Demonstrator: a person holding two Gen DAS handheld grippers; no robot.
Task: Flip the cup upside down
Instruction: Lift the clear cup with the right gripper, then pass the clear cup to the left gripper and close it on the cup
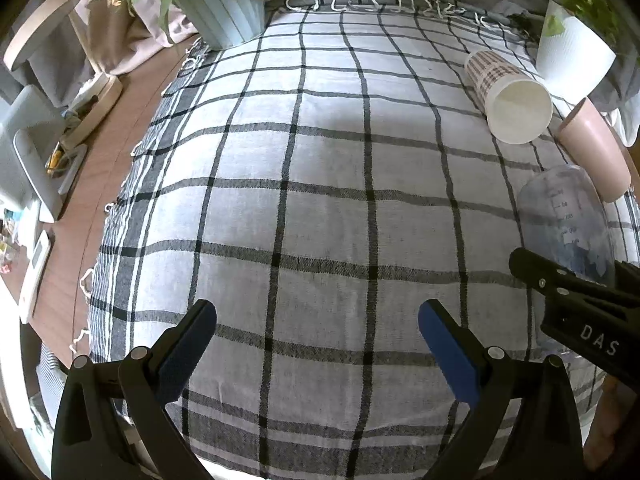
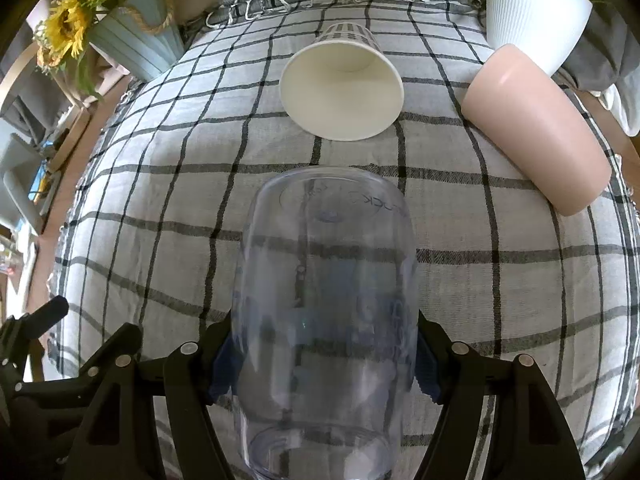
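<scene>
A clear plastic cup [image 2: 324,300] with printed measure marks sits between my right gripper's [image 2: 324,364] blue pads, closed base pointing away, open mouth toward the camera. The jaws are shut on its sides, above the checked cloth [image 2: 140,220]. The same cup [image 1: 568,216] shows at the right of the left wrist view with the right gripper's fingers [image 1: 560,284] on it. My left gripper [image 1: 316,340] is open and empty over the cloth [image 1: 300,200].
A paper cup [image 2: 344,88] [image 1: 510,98] lies on its side, mouth toward me. A pink cup [image 2: 536,128] [image 1: 596,148] lies to its right. A white ribbed pot [image 2: 532,8] stands at back right, a blue sunflower pot [image 1: 220,4] at back left.
</scene>
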